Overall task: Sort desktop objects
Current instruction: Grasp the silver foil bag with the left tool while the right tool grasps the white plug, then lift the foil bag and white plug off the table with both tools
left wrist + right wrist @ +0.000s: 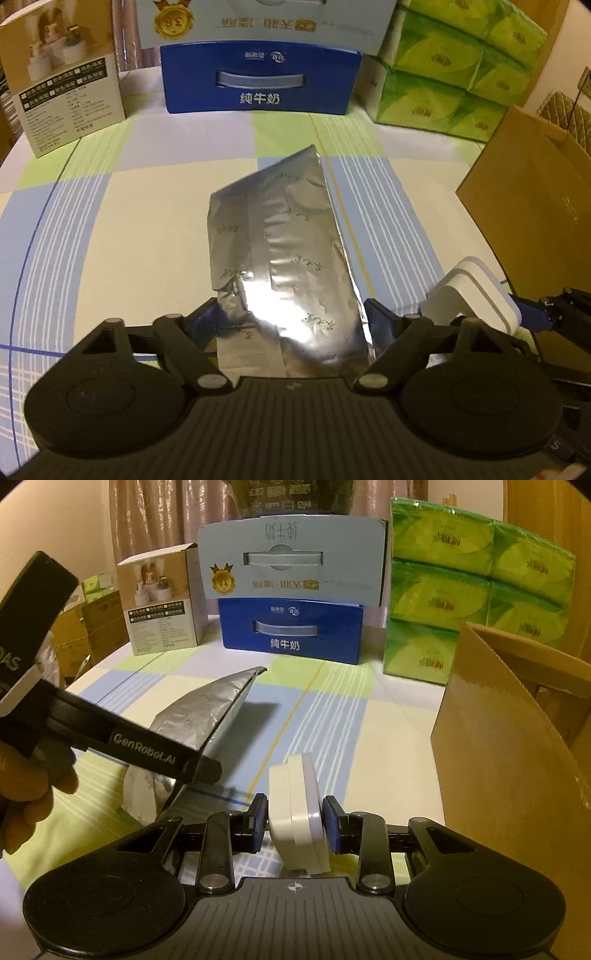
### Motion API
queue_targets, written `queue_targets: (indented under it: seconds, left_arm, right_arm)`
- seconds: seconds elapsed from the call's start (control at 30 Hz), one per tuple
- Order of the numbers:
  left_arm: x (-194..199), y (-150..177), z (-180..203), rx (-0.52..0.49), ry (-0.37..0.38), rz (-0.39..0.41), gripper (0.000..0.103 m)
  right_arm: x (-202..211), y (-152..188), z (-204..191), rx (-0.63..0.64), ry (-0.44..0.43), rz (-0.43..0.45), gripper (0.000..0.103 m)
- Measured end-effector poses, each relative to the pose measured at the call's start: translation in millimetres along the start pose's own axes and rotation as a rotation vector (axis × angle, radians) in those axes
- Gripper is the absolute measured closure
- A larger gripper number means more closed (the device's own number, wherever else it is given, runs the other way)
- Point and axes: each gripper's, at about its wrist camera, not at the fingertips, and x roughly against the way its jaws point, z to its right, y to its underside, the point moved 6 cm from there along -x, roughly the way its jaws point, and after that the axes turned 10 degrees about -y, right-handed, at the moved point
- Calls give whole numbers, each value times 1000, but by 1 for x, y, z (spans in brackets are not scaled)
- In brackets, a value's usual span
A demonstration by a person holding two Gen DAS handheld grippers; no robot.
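My left gripper (pixel 291 317) is shut on a silver foil pouch (pixel 280 251) with small green marks and holds it above the checked tablecloth. The pouch also shows in the right wrist view (pixel 199 716), with the left gripper's black body across it. My right gripper (pixel 295 821) is shut on a small white flat box (pixel 301 812), held on edge between the blue pads. That white box shows at the right of the left wrist view (pixel 476 295).
An open brown cardboard box (pixel 509 760) stands close on the right; it also shows in the left wrist view (pixel 524 206). At the back stand a blue milk carton (pixel 291 633), a pale blue carton (pixel 291 565), a product box (pixel 162 605) and stacked green tissue packs (pixel 472 590).
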Motion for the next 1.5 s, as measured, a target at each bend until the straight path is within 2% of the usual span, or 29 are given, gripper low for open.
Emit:
queue_targets:
  seconds: [0.1, 0.2, 0.47, 0.63, 0.87, 0.97, 1.07, 1.1, 1.13, 1.33, 1.4, 1.5]
  left_arm:
    - [5, 6, 2, -33, 10, -13, 41]
    - [18, 17, 2, -58, -1, -27, 44]
    - [76, 89, 6, -159, 9, -81, 44]
    - [112, 134, 7, -174, 19, -100, 43]
    - [135, 161, 4, -154, 28, -99, 41]
    - [139, 165, 1, -144, 24, -96, 38]
    - [143, 165, 1, -135, 21, -80, 35]
    - [144, 165, 0, -132, 18, -73, 34]
    - [145, 163, 1, -129, 17, -65, 34]
    - [148, 155, 0, -120, 21, -40, 32]
    - [148, 155, 1, -120, 25, -40, 28]
    - [150, 157, 4, -133, 18, -29, 27]
  right_arm:
    - [4, 3, -2, -19, -5, -11, 74]
    - [16, 8, -5, -61, -19, -16, 74]
    - [72, 44, -35, -143, -41, -22, 74]
    - [104, 76, -52, -245, -75, -47, 74]
    - [132, 97, -46, -451, -132, -40, 74]
    - [140, 98, -35, -495, -106, -25, 72]
    - [147, 95, -30, -468, -60, -14, 51]
    - [150, 95, -29, -452, -45, -7, 40]
    - [152, 94, -29, -437, -31, -1, 37]
    - [150, 103, -42, -304, 19, -33, 31]
    - [145, 106, -48, -250, 49, -51, 29]
    - [139, 111, -50, -197, 100, -61, 25]
